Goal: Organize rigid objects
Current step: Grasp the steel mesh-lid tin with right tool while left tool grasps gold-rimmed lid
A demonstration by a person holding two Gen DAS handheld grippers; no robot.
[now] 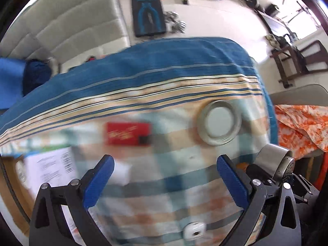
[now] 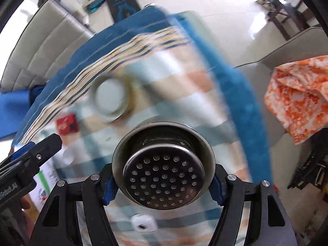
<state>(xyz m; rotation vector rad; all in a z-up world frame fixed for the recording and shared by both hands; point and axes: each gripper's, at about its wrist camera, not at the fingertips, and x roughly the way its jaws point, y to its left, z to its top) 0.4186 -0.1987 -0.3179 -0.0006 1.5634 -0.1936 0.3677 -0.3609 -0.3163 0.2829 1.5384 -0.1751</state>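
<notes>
My right gripper (image 2: 163, 181) is shut on a steel strainer cup (image 2: 164, 172) with a perforated bottom, held above the checked cloth; it also shows in the left wrist view (image 1: 273, 164) at the right. My left gripper (image 1: 165, 172) is open and empty above the cloth; its body shows in the right wrist view (image 2: 34, 153). A round grey lid (image 1: 219, 122) (image 2: 111, 97) lies on the cloth. A red card box (image 1: 128, 133) (image 2: 66, 124) lies left of it. A small white case (image 1: 193, 230) (image 2: 143, 223) lies near the front.
The table carries a blue striped and checked cloth (image 1: 164, 71). White printed packaging (image 1: 53, 168) lies at the front left. An orange patterned cloth (image 1: 303, 125) (image 2: 297, 94) lies on a chair to the right. A white sofa (image 1: 67, 24) stands behind.
</notes>
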